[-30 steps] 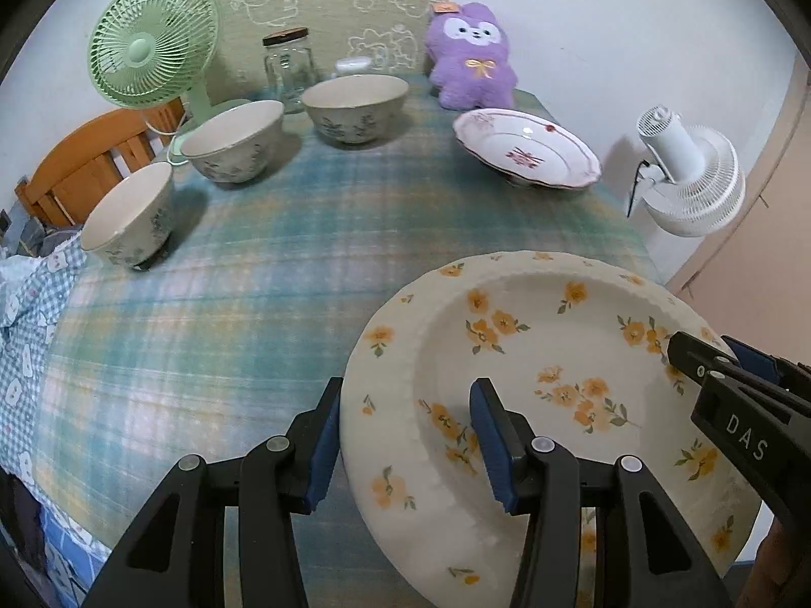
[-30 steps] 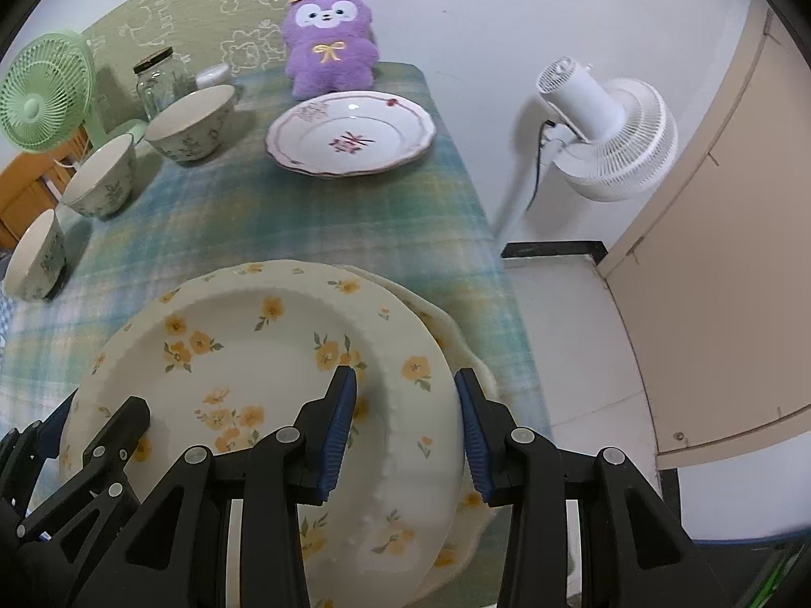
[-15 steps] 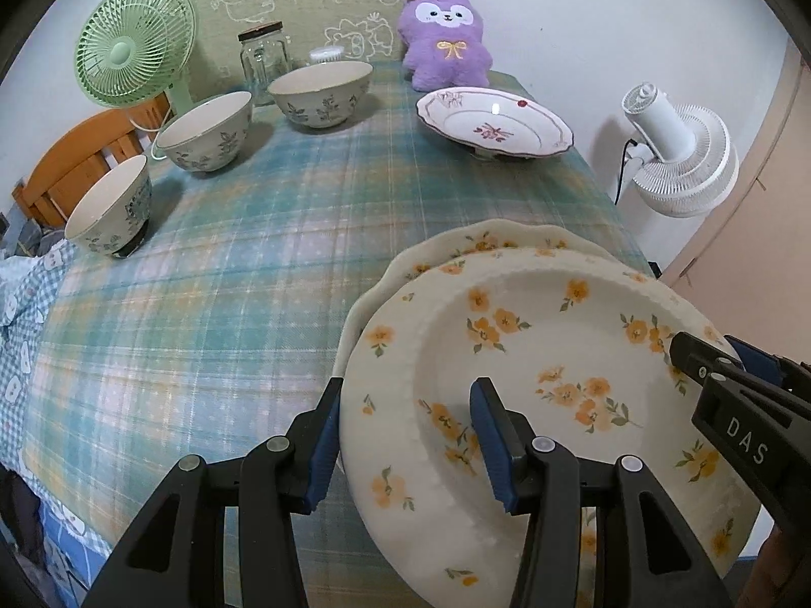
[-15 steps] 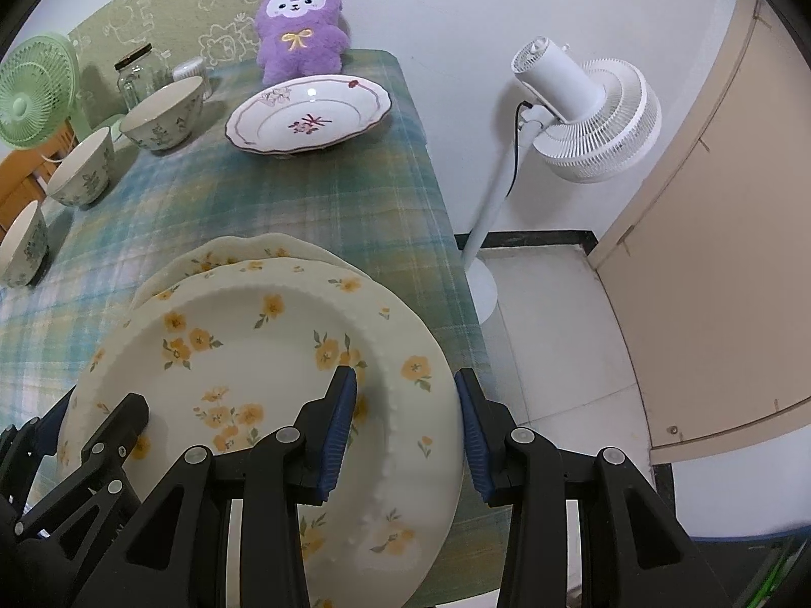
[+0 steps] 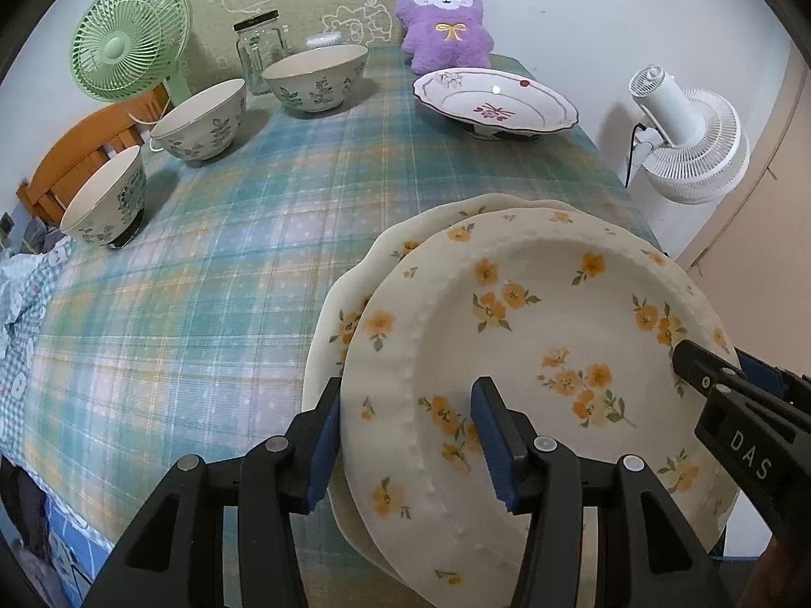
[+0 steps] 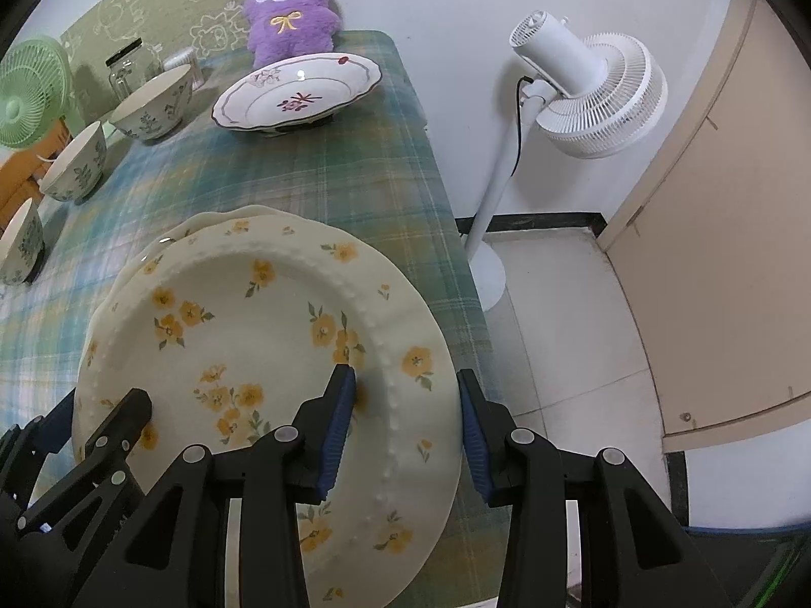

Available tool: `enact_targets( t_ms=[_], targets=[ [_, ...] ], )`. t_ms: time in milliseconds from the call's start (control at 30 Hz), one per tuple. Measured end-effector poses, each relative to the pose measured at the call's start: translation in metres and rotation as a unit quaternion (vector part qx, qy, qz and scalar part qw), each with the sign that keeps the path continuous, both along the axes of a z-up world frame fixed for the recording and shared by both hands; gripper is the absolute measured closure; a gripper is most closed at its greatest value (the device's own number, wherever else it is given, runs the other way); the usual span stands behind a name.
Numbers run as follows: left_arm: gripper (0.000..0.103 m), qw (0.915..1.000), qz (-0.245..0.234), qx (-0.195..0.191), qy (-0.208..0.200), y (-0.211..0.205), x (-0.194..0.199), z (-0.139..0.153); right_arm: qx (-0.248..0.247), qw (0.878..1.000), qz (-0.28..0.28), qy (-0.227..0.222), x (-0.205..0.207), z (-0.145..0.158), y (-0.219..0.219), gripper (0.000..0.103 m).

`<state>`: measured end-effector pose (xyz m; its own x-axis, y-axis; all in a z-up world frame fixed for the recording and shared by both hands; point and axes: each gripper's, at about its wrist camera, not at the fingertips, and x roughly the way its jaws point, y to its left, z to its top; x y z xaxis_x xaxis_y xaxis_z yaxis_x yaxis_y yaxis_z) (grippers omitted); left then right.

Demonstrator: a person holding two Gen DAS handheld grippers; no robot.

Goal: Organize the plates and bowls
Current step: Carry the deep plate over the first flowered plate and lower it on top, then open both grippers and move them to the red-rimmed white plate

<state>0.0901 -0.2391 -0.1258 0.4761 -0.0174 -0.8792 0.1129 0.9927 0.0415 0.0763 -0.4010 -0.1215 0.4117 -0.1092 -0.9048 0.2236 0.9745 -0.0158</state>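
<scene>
Both grippers hold a cream plate with orange flowers (image 5: pixel 532 334) by opposite rims. My left gripper (image 5: pixel 405 435) is shut on its near-left rim. My right gripper (image 6: pixel 405 420) is shut on its right rim and shows at the right edge of the left wrist view (image 5: pixel 730 395). The plate hangs just above a second flowered plate (image 5: pixel 355 304) that lies on the table's near right corner (image 6: pixel 203 225). A white plate with a red flower (image 5: pixel 494 101) sits at the far right. Three leaf-patterned bowls (image 5: pixel 317 76) (image 5: pixel 200 119) (image 5: pixel 104 202) line the left side.
A plaid cloth (image 5: pixel 203 263) covers the table. A green fan (image 5: pixel 129 40), a glass jar (image 5: pixel 258 48) and a purple plush toy (image 5: pixel 446 17) stand at the back. A white standing fan (image 6: pixel 588 86) is on the floor beyond the table's right edge (image 6: pixel 446 202).
Both grippers have lifted the flowered plate and drawn it back. The second flowered plate beneath it has come into view. The grip on the rims is unchanged.
</scene>
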Motion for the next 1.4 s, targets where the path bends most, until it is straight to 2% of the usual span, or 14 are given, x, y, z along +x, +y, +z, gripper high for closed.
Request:
enact_targets(
  t_ms=[133,533,633,1000,1133,1267,1400],
  targets=[
    [0.043,0.9999,-0.008,0.009,-0.002,-0.005,0.002,-0.002,0.005,1.0,0.001,-0.002,0.002,-0.001,-0.002,0.059],
    [0.033,0.9993,-0.01,0.036,0.002,-0.014,0.009,-0.003,0.011,1.0,0.006,-0.003,0.008,-0.006,-0.002,0.059],
    [0.03,0.9984,-0.016,0.053,0.006,-0.019,0.011,-0.004,0.009,1.0,0.01,-0.001,0.008,-0.005,-0.001,0.059],
    [0.029,0.9981,-0.012,0.055,0.024,-0.019,0.016,-0.002,0.008,1.0,0.017,0.0,0.01,-0.005,0.001,0.059],
    [0.029,0.9968,-0.014,0.074,0.027,-0.019,0.017,0.0,0.014,1.0,0.021,0.002,0.013,-0.007,0.005,0.059],
    [0.029,0.9954,-0.03,0.089,0.019,-0.022,0.015,0.002,-0.008,1.0,0.028,0.0,0.016,-0.006,0.018,0.059],
    [0.029,0.9966,-0.036,0.071,0.021,-0.015,0.019,0.005,-0.008,1.0,0.019,0.006,0.017,-0.008,0.018,0.059]
  ],
)
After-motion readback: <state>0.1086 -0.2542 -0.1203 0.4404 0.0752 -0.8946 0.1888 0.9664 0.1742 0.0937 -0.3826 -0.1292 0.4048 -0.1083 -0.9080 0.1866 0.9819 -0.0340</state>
